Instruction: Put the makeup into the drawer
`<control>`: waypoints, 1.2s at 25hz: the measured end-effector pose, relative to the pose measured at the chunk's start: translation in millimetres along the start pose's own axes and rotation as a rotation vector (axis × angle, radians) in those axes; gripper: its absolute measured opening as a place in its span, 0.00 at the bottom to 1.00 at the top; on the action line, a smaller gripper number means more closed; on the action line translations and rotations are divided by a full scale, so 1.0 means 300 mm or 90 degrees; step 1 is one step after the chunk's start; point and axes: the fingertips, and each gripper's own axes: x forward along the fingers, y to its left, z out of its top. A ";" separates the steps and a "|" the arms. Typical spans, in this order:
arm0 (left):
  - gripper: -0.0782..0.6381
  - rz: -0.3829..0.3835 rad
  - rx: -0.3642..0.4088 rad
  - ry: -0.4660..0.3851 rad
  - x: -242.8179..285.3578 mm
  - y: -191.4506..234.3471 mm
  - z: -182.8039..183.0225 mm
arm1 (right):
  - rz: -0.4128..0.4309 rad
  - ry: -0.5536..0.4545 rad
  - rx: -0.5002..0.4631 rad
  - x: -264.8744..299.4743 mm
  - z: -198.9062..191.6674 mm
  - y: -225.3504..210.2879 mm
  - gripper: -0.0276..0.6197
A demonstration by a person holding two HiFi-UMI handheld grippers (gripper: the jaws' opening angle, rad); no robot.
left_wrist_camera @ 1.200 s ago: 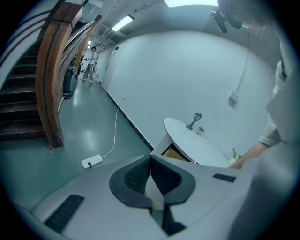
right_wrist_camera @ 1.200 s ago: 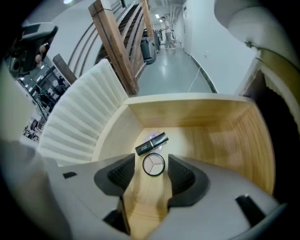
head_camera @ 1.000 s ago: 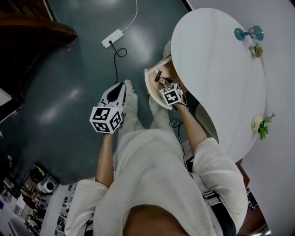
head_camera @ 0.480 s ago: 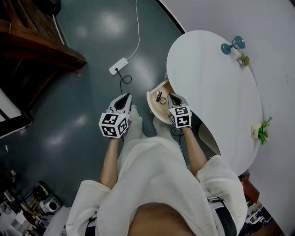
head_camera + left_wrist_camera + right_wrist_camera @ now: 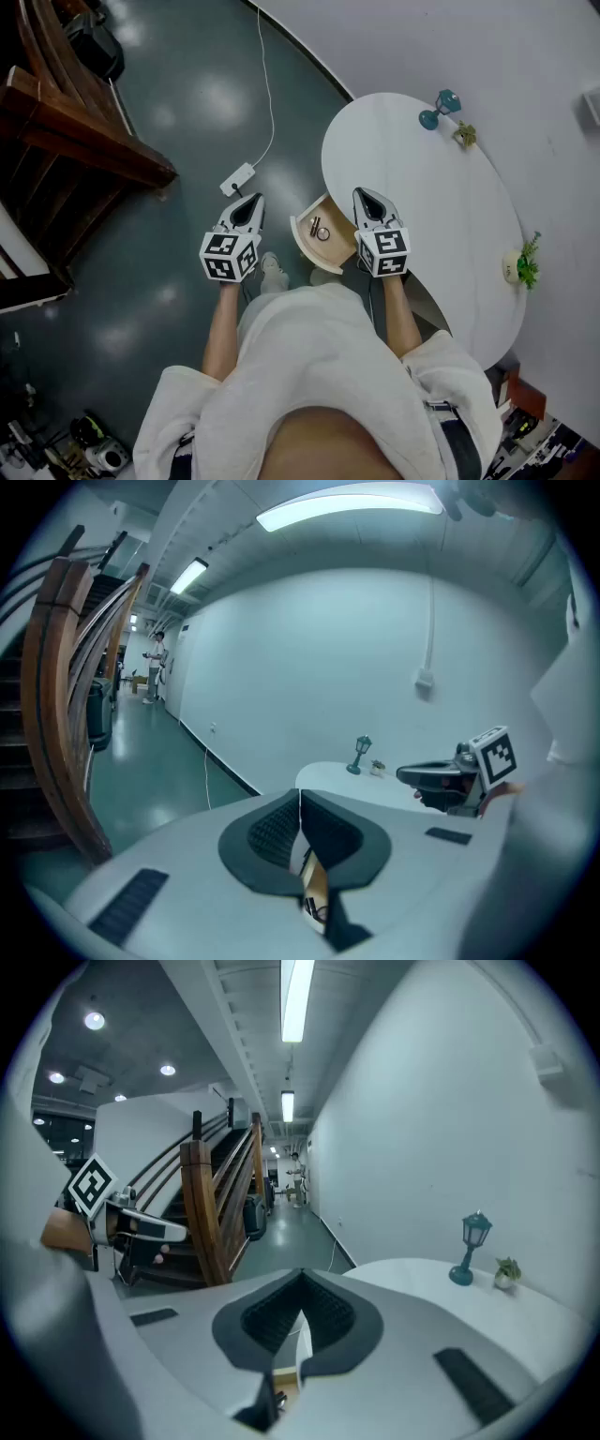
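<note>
Both hand-held tools are raised above an open drawer, level with each other, and neither carries anything. The left gripper (image 5: 250,200) has its jaws closed tip to tip with nothing between the ribbed pads, as the left gripper view confirms. The right gripper (image 5: 365,195) is likewise fully closed and empty in the right gripper view. Between them in the head view the pale wooden drawer (image 5: 336,246) stands pulled out from under the edge of the white oval table (image 5: 422,216). The small dark makeup pieces (image 5: 319,228) lie inside it on the drawer floor, towards its left side; what each piece is cannot be made out. Neither gripper touches the drawer or its contents. On the far end of the table stands a teal lamp-shaped ornament (image 5: 439,106) with a small green plant (image 5: 464,135) just beside it. A white-potted green plant (image 5: 521,265) sits well apart from these, at the table's right edge. On the dark teal glossy floor (image 5: 187,94) a white power strip (image 5: 237,177) lies beyond the left gripper, with a white cable (image 5: 269,94) running away from it. A brown wooden staircase (image 5: 84,141) occupies the left of the view.
</note>
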 end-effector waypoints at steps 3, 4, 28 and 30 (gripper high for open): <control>0.13 -0.004 0.019 -0.022 0.002 -0.017 0.069 | -0.015 -0.044 -0.005 -0.045 0.096 -0.028 0.04; 0.13 -0.005 0.024 -0.029 0.002 -0.022 0.090 | -0.020 -0.058 -0.005 -0.058 0.122 -0.037 0.04; 0.13 -0.022 0.060 -0.070 -0.008 -0.066 0.215 | -0.063 -0.100 -0.019 -0.111 0.212 -0.076 0.04; 0.13 -0.023 0.061 -0.069 0.001 -0.069 0.215 | -0.063 -0.098 -0.022 -0.105 0.210 -0.079 0.04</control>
